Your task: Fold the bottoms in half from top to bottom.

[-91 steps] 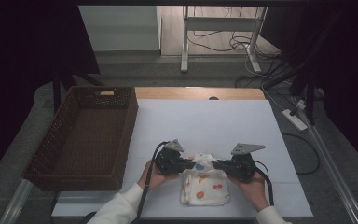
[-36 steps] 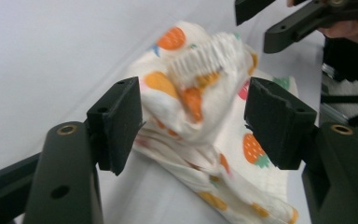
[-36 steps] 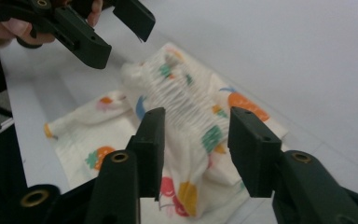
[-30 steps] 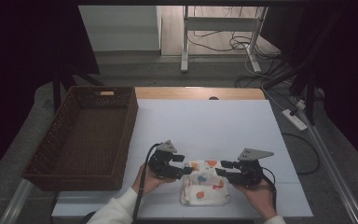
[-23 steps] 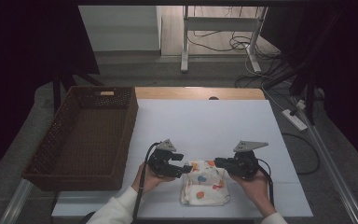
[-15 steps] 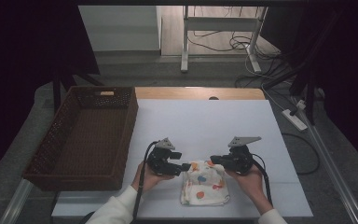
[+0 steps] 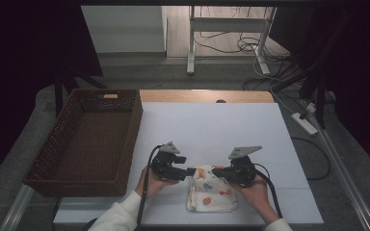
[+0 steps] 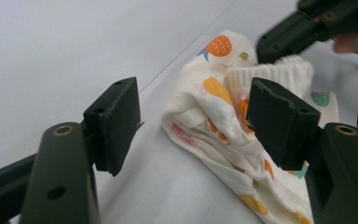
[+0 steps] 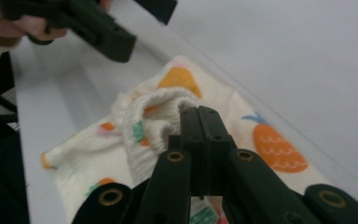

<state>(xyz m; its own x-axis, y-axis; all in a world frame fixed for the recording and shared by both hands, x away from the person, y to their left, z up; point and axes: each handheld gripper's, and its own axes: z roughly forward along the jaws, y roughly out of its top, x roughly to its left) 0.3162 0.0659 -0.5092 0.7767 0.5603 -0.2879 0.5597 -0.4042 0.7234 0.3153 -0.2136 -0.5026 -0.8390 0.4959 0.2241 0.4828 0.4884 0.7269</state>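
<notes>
Since a moment ago the right gripper [image 7: 217, 170] has moved in to pinch the cloth's ribbed edge, jaws closed on it, while the left gripper [image 7: 191, 171] hangs open beside the white fruit-print cloth [image 7: 211, 189], crumpled near the table's [image 7: 212, 125] front edge.

White cloth [image 7: 211, 190] showing orange fruit print with teal and blue accents; black grippers, left [image 7: 191, 171], right [image 7: 215, 170]; dark brown wicker basket [image 7: 136, 120]; white table cover [image 7: 212, 130]; sleeve [image 7: 118, 216] showing white.
</notes>
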